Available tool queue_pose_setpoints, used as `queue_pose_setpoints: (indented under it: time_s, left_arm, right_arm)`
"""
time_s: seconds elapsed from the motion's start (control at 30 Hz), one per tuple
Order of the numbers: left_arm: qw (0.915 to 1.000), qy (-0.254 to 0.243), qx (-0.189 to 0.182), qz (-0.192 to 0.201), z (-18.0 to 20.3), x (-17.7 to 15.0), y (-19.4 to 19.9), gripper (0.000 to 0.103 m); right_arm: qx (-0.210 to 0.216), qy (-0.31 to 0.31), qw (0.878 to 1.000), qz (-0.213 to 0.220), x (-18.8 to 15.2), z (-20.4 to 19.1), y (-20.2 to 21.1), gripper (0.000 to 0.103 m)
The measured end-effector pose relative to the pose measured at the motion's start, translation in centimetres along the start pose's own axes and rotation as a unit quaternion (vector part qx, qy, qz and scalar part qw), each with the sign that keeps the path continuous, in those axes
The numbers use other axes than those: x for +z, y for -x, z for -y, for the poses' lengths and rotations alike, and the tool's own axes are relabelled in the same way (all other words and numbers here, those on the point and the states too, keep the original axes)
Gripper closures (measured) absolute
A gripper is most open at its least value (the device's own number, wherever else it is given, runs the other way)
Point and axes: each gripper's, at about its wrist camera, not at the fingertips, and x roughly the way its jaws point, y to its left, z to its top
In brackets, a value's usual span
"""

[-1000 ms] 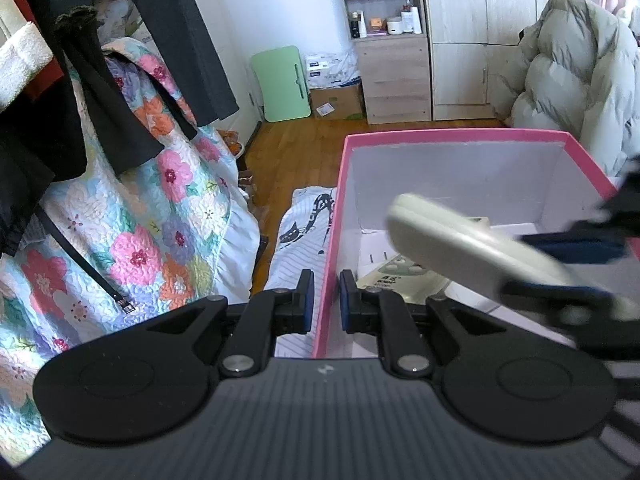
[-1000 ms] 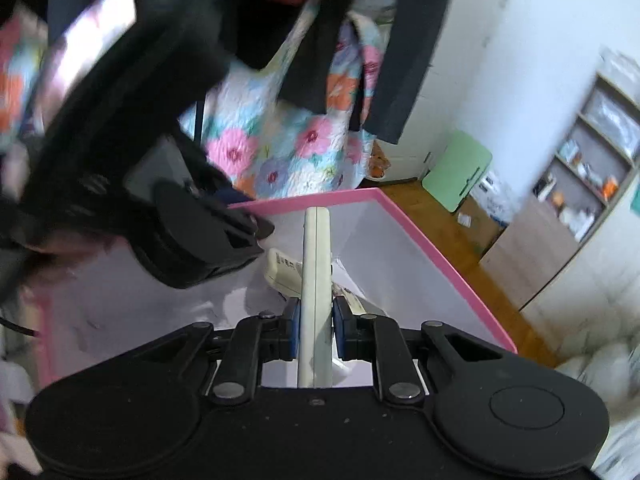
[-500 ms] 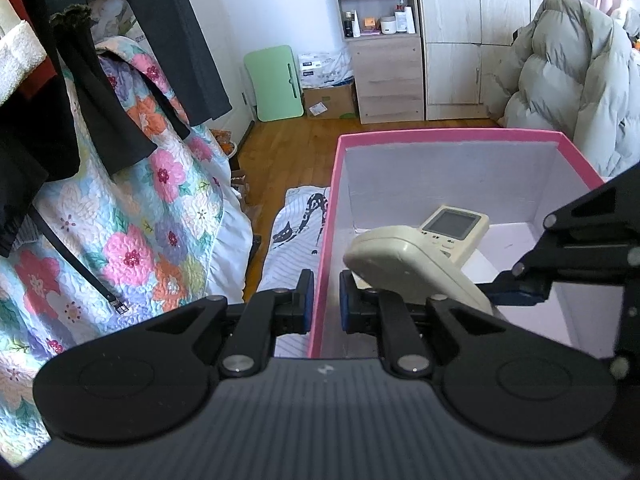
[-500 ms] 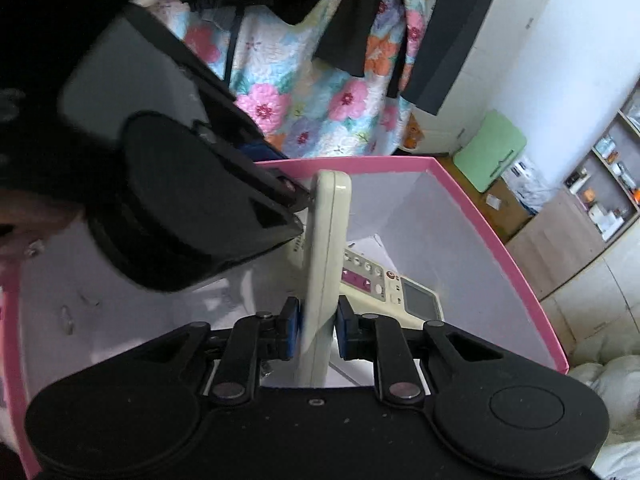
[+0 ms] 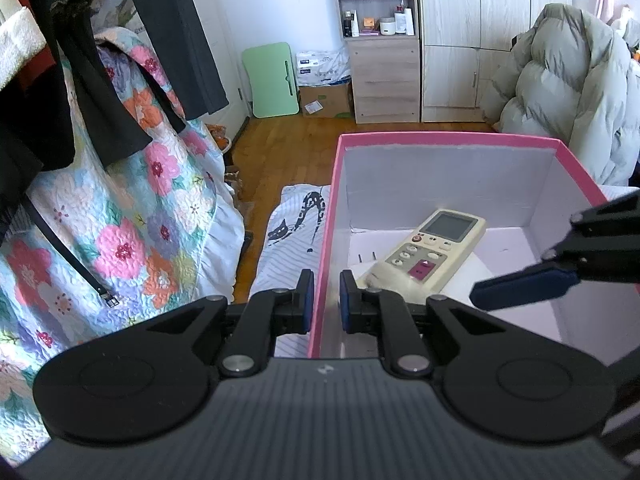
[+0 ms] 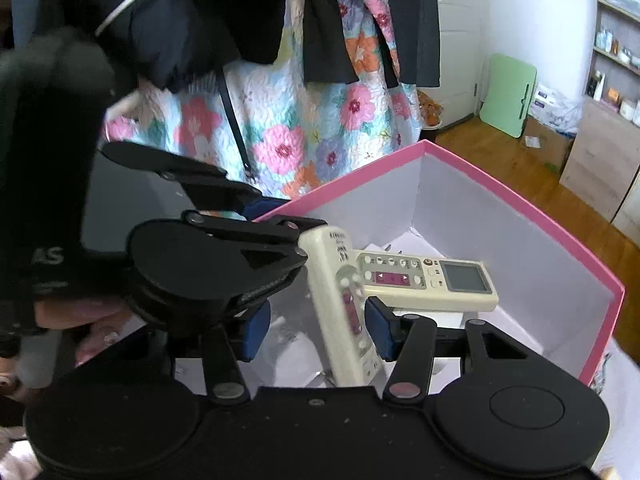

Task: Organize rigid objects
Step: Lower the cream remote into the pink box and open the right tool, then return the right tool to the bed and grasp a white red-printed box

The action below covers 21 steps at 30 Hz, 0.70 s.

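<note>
Release under way over the pink box [image 6: 520,216]: the right claw [image 6: 316,330] has just been opening, its blue pads now stand apart, and the slim cream remote [image 6: 344,308] sits loose between them, tilted, nose toward twelve o'clock, no longer pinched. It looks to be dropping in next to the second remote [image 6: 432,280], which lies flat on the box floor at about two o'clock from the claw, screen end away toward three.

Left claw [image 5: 323,300] is clenched on the box's near pink wall, one pad outside, one inside, steadying it. Good, that grip should hold so the box doesn't skid.

From the left wrist view the flat remote [image 5: 436,248] is clear at one o'clock, and a blue pad of the right claw [image 5: 524,284] pokes in at three.

Best play, I'd judge: spread the pads fully, let the slim remote settle flat alongside its partner rather than propped on it, then lift straight back without clipping either one.
</note>
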Motion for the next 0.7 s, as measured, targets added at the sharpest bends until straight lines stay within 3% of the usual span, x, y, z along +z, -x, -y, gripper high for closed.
queue_pose_setpoints:
  time_s: [0.17, 0.27, 0.4, 0.5, 0.7]
  left_arm:
    - [1.0, -0.007, 0.005, -0.001, 0.3, -0.2, 0.1, 0.09]
    - [1.0, -0.007, 0.004, -0.002, 0.2, -0.3, 0.0, 0.09]
    - [1.0, -0.008, 0.004, -0.003, 0.3, -0.2, 0.1, 0.09]
    - [0.9999, -0.013, 0.008, -0.002, 0.5, -0.2, 0.1, 0.09]
    - [0.9998, -0.015, 0.012, -0.002, 0.7, -0.2, 0.0, 0.09]
  right_arm:
    - [0.069, -0.074, 0.995, -0.006, -1.0, 1.7, 0.1, 0.045]
    - [0.067, -0.088, 0.994, 0.008, -1.8, 1.8, 1.2, 0.045]
    - [0.048, -0.1, 0.992, 0.06, -3.4, 2.0, 5.5, 0.045]
    - [0.019, -0.11, 0.99, 0.091, -5.1, 2.6, 9.3, 0.045]
    - [-0.1, -0.154, 0.977, 0.109, -9.9, 5.4, 14.8, 0.044]
